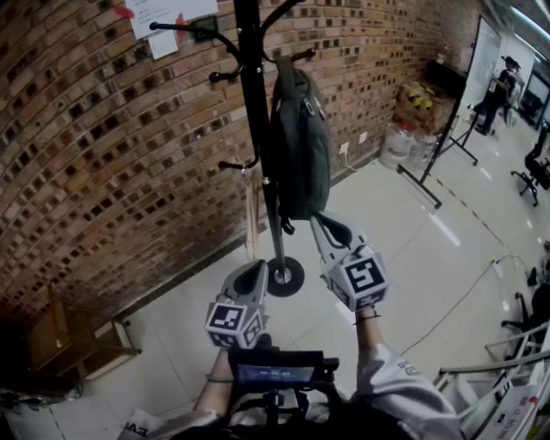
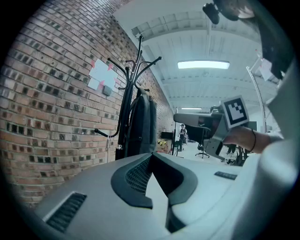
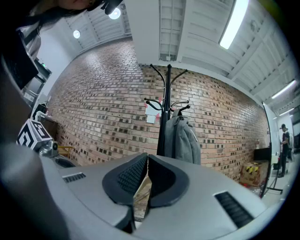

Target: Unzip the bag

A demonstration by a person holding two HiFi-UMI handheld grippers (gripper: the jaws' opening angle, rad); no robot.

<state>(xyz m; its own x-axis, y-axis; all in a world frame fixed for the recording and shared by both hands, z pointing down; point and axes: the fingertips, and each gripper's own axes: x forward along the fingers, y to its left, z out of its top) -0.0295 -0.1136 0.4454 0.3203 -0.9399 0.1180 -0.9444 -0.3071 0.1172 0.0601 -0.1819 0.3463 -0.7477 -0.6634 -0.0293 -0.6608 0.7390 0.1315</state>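
A grey bag (image 1: 301,146) hangs upright from a hook of the black coat rack (image 1: 254,129) in front of the brick wall. My right gripper (image 1: 320,222) is shut with nothing between its pads, its tip just below the bag's bottom end. My left gripper (image 1: 257,270) is lower and to the left, near the rack's round base (image 1: 284,277), shut and empty too. In the left gripper view the bag (image 2: 143,124) hangs beyond the closed jaws of the left gripper (image 2: 151,157). In the right gripper view the bag (image 3: 183,140) is up and right of the right gripper (image 3: 147,157).
A low wooden shelf (image 1: 77,339) stands by the wall at the lower left. Papers (image 1: 168,17) are pinned on the bricks above. Water bottles and boxes (image 1: 404,137), a black stand (image 1: 447,129) and a person (image 1: 498,94) are far off to the right. A cable (image 1: 464,296) lies on the floor.
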